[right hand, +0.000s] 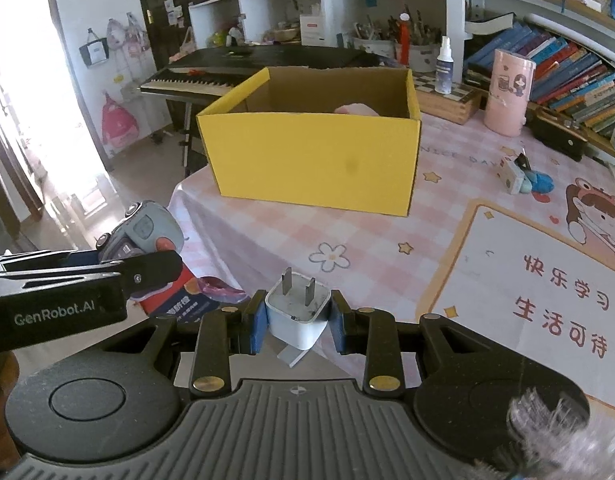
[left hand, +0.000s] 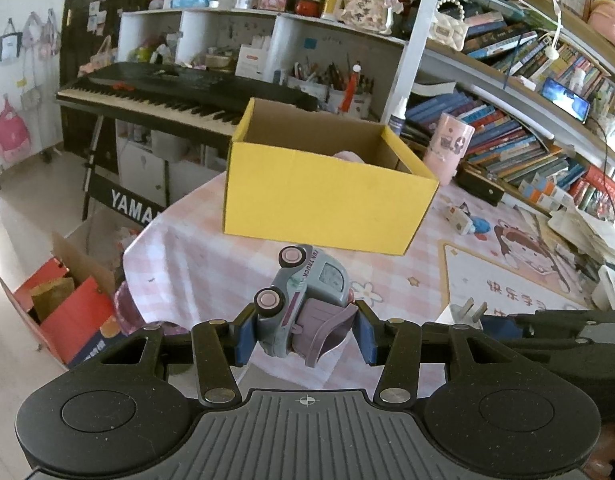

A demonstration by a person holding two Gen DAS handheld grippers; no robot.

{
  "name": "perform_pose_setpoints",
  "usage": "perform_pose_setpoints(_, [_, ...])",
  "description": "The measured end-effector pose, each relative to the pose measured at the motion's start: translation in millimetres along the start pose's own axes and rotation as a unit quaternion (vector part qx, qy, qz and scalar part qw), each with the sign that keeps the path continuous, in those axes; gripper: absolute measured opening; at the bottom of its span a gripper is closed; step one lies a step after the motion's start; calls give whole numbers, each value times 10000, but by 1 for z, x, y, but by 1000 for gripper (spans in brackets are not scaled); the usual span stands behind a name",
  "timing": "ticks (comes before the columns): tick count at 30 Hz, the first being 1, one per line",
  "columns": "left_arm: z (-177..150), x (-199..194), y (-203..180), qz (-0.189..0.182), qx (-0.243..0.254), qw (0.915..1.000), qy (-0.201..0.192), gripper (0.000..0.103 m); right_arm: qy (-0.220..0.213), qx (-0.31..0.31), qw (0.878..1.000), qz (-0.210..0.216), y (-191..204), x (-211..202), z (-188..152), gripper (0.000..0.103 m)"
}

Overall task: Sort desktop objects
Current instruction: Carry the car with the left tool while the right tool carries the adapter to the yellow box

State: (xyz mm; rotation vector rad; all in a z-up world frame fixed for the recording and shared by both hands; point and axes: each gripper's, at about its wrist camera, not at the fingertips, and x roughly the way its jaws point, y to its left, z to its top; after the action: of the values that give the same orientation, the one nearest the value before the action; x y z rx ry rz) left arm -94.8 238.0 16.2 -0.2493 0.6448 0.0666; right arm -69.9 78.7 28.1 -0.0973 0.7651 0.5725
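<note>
Your left gripper clamps a toy truck, your right gripper a white charger; the yellow box lies ahead of both.

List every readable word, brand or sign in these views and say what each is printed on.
"FUN TRUCK": toy truck held in the left gripper.
"YAMA", cut off: keyboard stand panel.
"GenRobot.AI": left gripper's side.
"快乐学习 生活可待": table mat.
"NICE DAY", faint: tablecloth.
Book spines, the shelf labels and the red carton: too small or blurred to read.
The charger plug in the right gripper: no text.
</note>
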Motion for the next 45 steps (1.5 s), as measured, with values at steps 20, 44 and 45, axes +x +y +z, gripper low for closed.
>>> perform_pose_setpoints(20, [55,13,-5,312,51,9975,-639,48,-441,-162,9978,465,-5,11,67,29])
perform_pose_setpoints(44, [141,108,-30,801,55,9921,-967,48,-705,-458,9944,636,-76,88,174,29])
perform_pose_setpoints(45, [143,114,-29,824,47,9924,-917,48,-662,-502,9945,643,-77,93,175,29])
